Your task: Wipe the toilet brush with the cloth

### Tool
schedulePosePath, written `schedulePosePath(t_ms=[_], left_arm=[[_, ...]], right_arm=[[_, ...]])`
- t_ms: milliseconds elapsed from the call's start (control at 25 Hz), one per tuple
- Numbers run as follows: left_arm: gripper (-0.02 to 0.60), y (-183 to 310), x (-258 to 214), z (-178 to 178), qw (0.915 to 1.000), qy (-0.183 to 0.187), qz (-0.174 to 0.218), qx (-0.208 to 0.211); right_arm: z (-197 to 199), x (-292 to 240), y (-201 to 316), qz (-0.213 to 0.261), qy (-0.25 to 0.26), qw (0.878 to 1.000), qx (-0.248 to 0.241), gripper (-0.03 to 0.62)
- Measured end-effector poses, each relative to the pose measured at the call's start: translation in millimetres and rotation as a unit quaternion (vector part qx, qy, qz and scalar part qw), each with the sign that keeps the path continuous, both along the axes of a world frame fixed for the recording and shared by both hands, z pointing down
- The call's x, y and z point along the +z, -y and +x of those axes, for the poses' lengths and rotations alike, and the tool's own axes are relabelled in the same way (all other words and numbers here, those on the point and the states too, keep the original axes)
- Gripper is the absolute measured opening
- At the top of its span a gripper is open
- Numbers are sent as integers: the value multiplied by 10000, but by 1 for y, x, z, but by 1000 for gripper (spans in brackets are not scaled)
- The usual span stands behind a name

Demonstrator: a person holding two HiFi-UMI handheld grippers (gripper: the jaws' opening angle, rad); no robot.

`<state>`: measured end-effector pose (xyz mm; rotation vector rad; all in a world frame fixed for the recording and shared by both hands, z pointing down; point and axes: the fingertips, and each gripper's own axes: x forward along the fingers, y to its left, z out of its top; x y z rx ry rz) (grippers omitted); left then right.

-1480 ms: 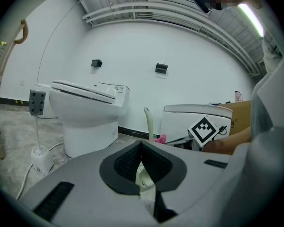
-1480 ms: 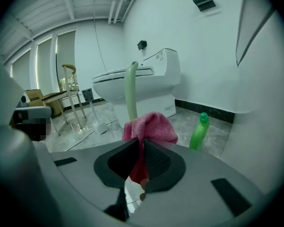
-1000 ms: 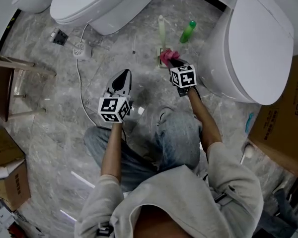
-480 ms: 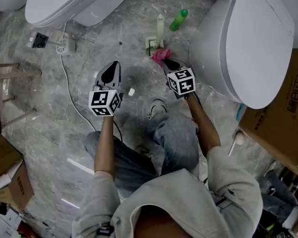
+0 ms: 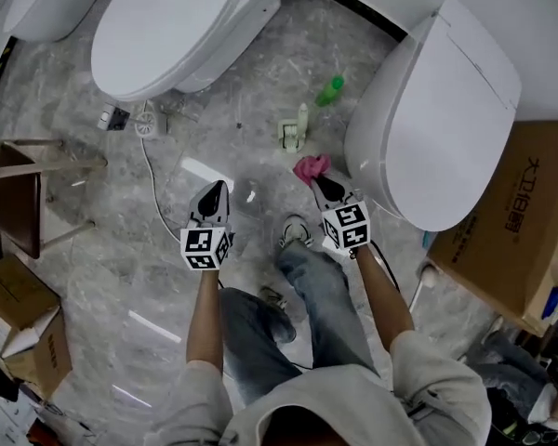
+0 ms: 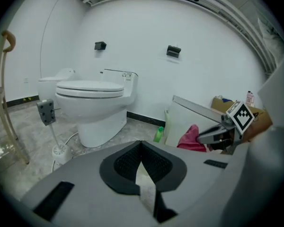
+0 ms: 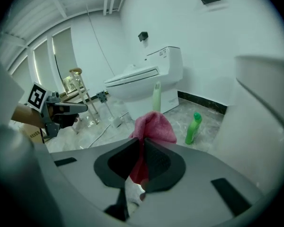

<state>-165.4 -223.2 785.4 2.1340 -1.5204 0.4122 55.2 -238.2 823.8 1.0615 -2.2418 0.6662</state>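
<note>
The toilet brush [image 5: 302,121] has a pale green handle and stands upright in its small holder [image 5: 287,136] on the marble floor between the two toilets. In the right gripper view the toilet brush [image 7: 156,97] rises just behind the cloth. My right gripper [image 5: 317,180] is shut on a pink cloth [image 5: 311,166], which hangs a little short of the holder. The pink cloth [image 7: 154,126] bunches out of my right gripper [image 7: 143,141]. My left gripper [image 5: 215,187] is shut with nothing in it, out to the left, and the left gripper [image 6: 142,143] points at the left toilet.
A green bottle [image 5: 330,89] lies beyond the brush. White toilets stand at the left [image 5: 167,26] and right [image 5: 428,119]. A cable and a small white round base [image 5: 147,122] lie left. A wooden chair [image 5: 19,184] and cardboard boxes [image 5: 530,240] line the sides.
Both grippers have drawn back toward the person. The pink cloth has come away from the brush holder, still in the right gripper. The head view has risen and shows more floor.
</note>
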Motion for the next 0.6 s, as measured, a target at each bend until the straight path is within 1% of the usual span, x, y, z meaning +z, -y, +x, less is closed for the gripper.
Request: schedulePosePath(t_ms=[80, 200, 320, 440, 600], left_arm=[[18, -12, -28, -2, 9998, -35, -100, -149], [18, -32, -72, -7, 9993, -14, -284, -236], [18, -40, -121, -16, 9984, -40, -389, -404], [18, -43, -174, -21, 9980, -75, -370, -511], [18, -33, -248, -22, 9987, 4, -159, -494]], right_arm=[[7, -33, -9, -63, -28, 10000, 32, 55], [14, -87, -20, -127, 48, 9997, 210, 55], [21, -139, -18, -96, 44, 9995, 306, 55], [28, -188, -15, -48, -1, 9994, 341, 55], [31, -253, -7, 113, 43, 9990, 426, 55]])
